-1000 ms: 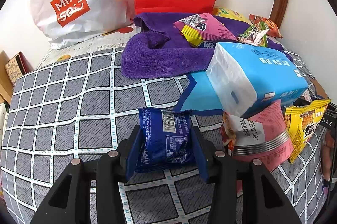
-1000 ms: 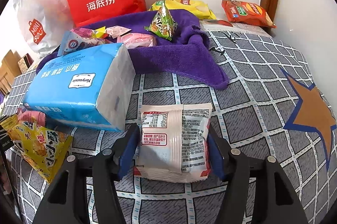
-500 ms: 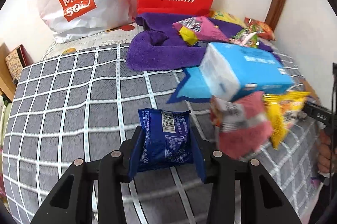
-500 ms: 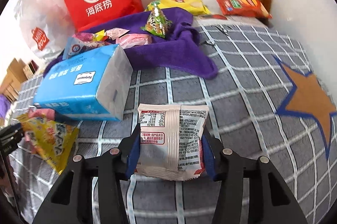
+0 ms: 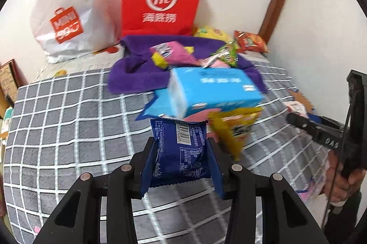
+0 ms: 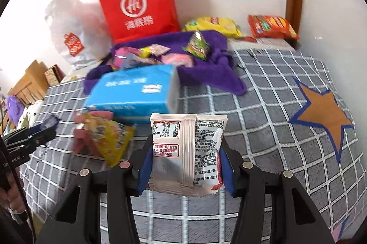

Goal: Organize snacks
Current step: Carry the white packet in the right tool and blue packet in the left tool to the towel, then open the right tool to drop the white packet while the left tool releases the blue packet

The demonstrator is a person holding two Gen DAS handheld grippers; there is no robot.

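We have just lifted both packs off the grey checked bed cover [image 5: 68,120], the left gripper [image 5: 181,166] pinching a dark blue crinkly snack pack [image 5: 180,150] and the right gripper [image 6: 185,163], its fingers newly squeezed in, pinching a white and pink snack pack [image 6: 187,147], so both can go to their places.

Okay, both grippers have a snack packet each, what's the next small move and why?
Probably carry both packets toward the purple towel, where other snacks already lie. The left gripper is shut on the blue packet, the right gripper on the white packet, and both look clear of the checked bedcover.
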